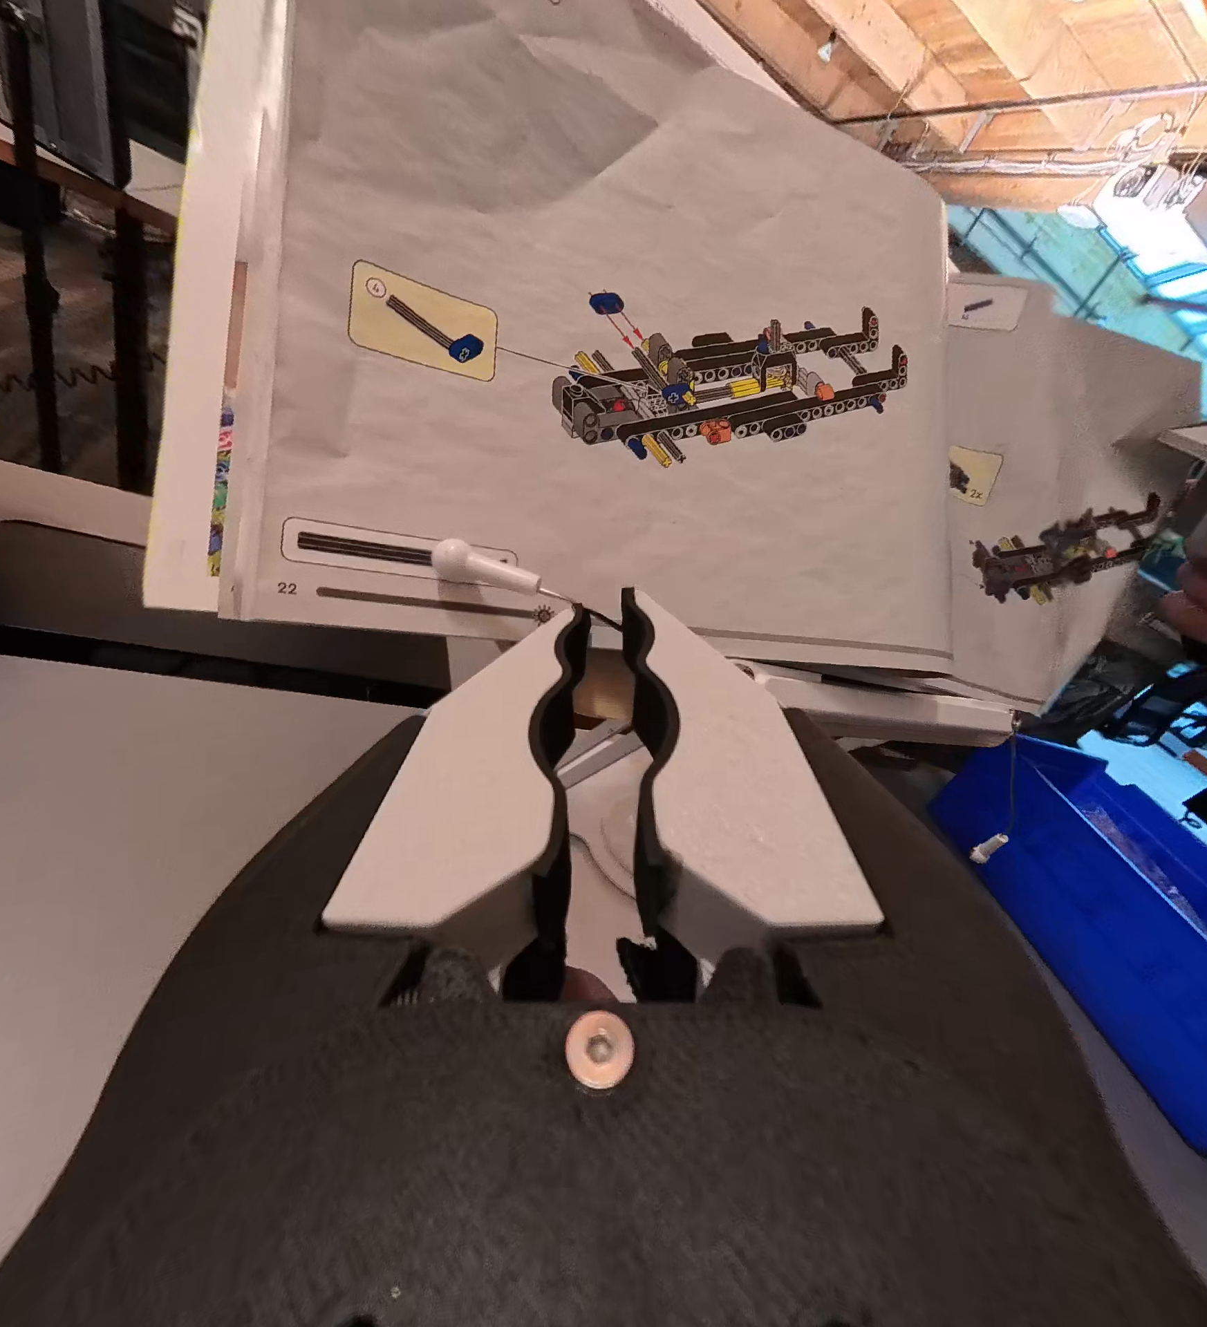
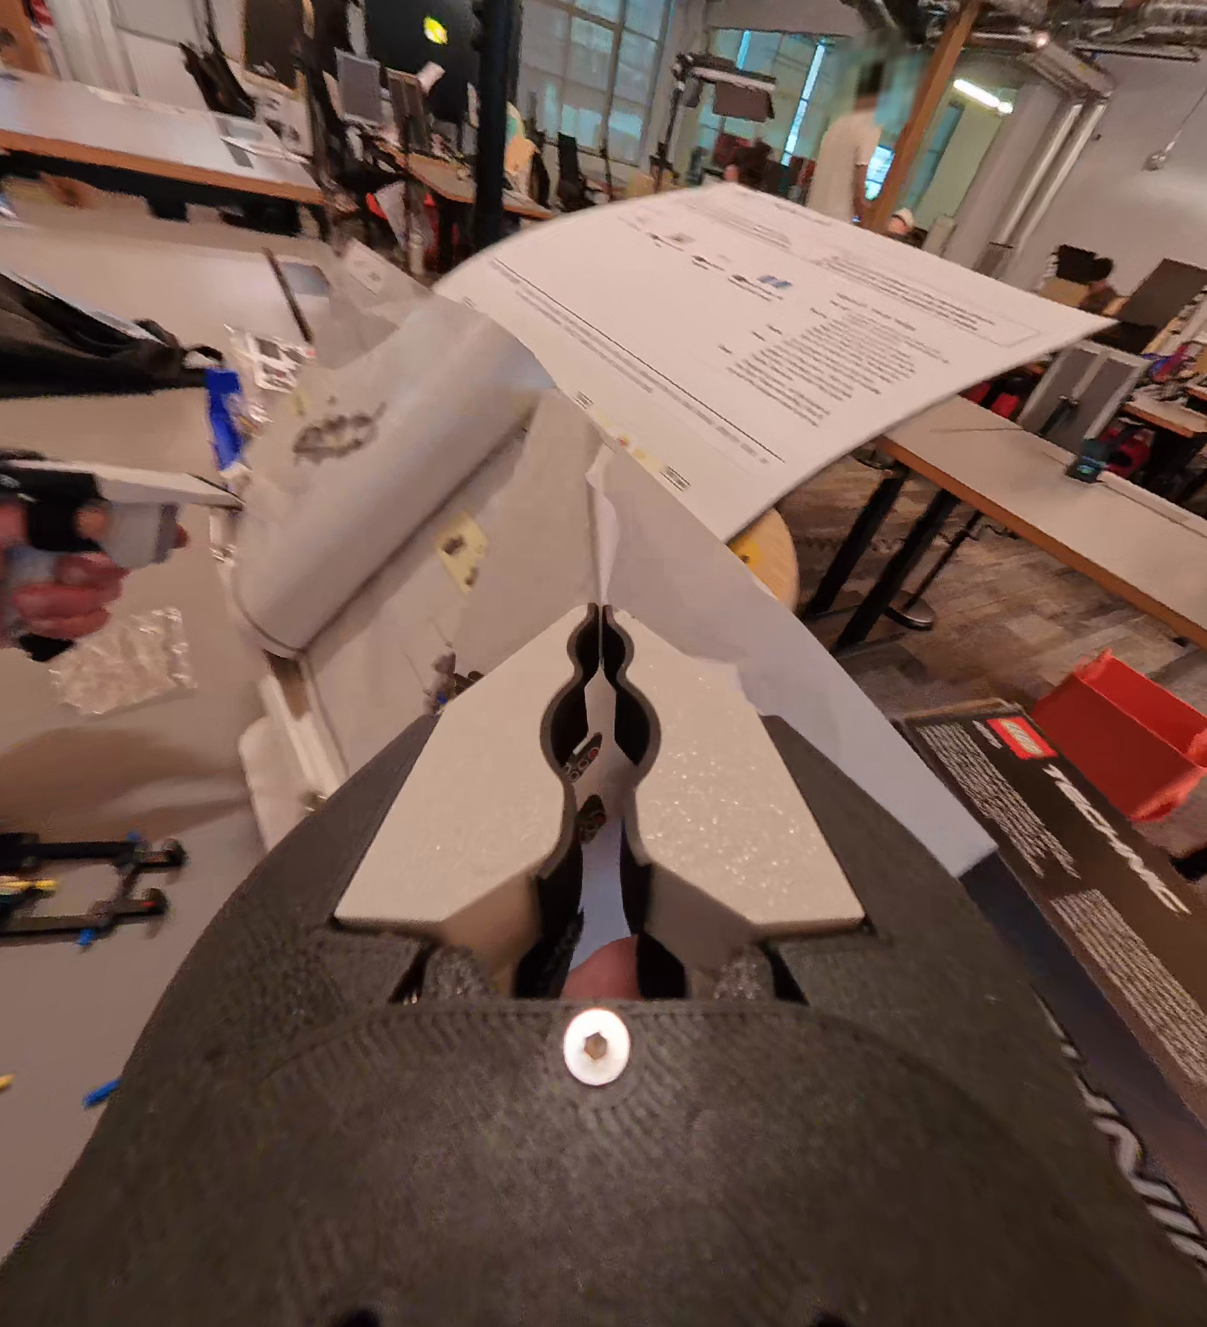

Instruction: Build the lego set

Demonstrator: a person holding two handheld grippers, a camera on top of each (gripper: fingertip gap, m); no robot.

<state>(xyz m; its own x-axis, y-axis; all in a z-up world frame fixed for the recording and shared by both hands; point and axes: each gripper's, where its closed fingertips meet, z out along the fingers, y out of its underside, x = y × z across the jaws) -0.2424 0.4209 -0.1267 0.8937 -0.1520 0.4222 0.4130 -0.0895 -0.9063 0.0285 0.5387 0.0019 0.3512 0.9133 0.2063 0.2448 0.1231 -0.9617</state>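
Fingers of the left gripper stand a narrow gap apart in the left wrist view, with nothing seen between them. They point at the lower edge of the instruction booklet, which stands propped up on a white stand with a drawing of a dark frame on its open page. A white clip arm lies across the foot of that page. A blue bin sits low at the right on the grey table.

Seen from the right wrist view, the right gripper is closed on the edge of a booklet page, the thin sheet running up from between its tips. A larger printed sheet curves above it. The left gripper shows at the left, held in a hand. The partly built lego frame, black with yellow and blue bits, lies blurred on the table at lower left, well apart from both grippers. A dark lego box and a red bin sit at the right.
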